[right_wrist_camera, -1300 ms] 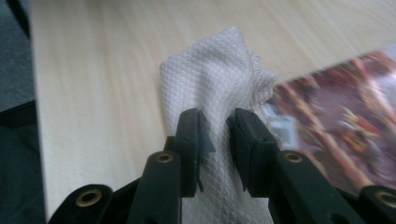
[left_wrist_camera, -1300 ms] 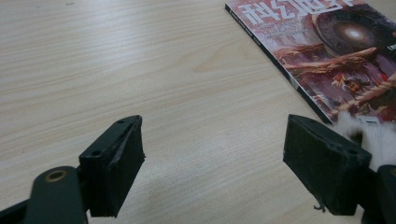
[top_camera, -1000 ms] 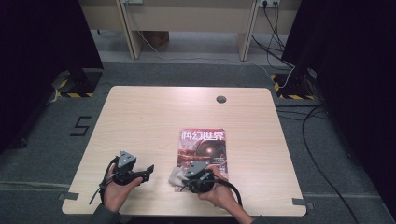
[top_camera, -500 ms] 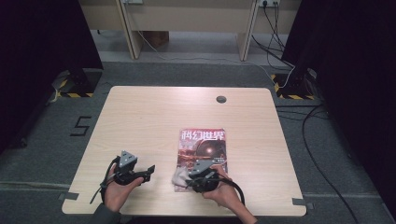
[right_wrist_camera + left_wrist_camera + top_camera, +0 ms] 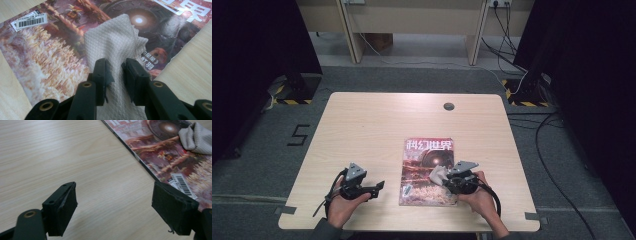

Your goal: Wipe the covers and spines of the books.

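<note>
Black-jawed right gripper, held in the person's right hand at the near table edge: jaws pinched on a pale waffle-weave cloth, which drapes forward onto the magazine cover

Left gripper, in the left hand at the near left: jaws spread wide over bare wood, holding nothing, just beside the magazine's edge

Magazine: lies flat on the near half of the table, right of centre; cover in reds and browns with a glowing sphere; white Chinese title characters across the top; white barcode label at the near left corner, digits too small to read

Table: light wood-grain top, rounded corners, round dark grommet near the far edge

Floor: grey carpet; a "5" marked left of the table; yellow-black hazard tape at the stand bases; cables trailing at right

Far side: pale desk legs, dark curtains on both sides
</note>
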Tool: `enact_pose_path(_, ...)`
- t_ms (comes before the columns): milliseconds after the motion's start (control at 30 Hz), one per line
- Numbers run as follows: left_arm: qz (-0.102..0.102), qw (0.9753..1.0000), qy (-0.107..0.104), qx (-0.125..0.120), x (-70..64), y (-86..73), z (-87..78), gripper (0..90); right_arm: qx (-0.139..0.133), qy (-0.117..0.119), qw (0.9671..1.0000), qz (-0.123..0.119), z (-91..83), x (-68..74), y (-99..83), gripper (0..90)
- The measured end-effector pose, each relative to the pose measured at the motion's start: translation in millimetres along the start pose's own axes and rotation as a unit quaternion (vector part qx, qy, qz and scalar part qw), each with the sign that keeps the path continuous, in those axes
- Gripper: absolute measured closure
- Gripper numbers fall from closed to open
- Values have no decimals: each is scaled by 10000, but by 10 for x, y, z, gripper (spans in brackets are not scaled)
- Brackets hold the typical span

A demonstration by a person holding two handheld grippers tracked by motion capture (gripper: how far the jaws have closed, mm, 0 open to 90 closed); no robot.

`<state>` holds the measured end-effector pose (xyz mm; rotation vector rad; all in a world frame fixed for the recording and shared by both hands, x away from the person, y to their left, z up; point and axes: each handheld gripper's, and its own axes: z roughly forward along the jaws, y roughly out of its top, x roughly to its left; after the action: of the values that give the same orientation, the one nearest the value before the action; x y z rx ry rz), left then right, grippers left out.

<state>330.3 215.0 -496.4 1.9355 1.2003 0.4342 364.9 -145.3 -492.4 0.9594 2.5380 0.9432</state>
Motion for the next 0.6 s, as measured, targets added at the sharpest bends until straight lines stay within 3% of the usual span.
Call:
enact_pose_path(100,112,9998,-97,90,-82,-6,47,193,12,10,10000,-78,-12,78,-10,708)
enact_pose_path(300,375,9984,-325,279,-257,-40,128,193,-7,433,9980,-459,-54,339,-63,707)
enact_pose_path(400,403,9984,-295,267,-245,-24,136,192,-31,454,9984,-334,-93,284,-115,707)
enact_pose_path(533,310,9987,-278,293,-221,-24,155,187,-42,130,9999,-51,-143,72,-171,708)
enact_pose_path(600,333,9987,-293,267,-265,-19,175,187,-48,113,9999,-10,-152,59,-181,707)
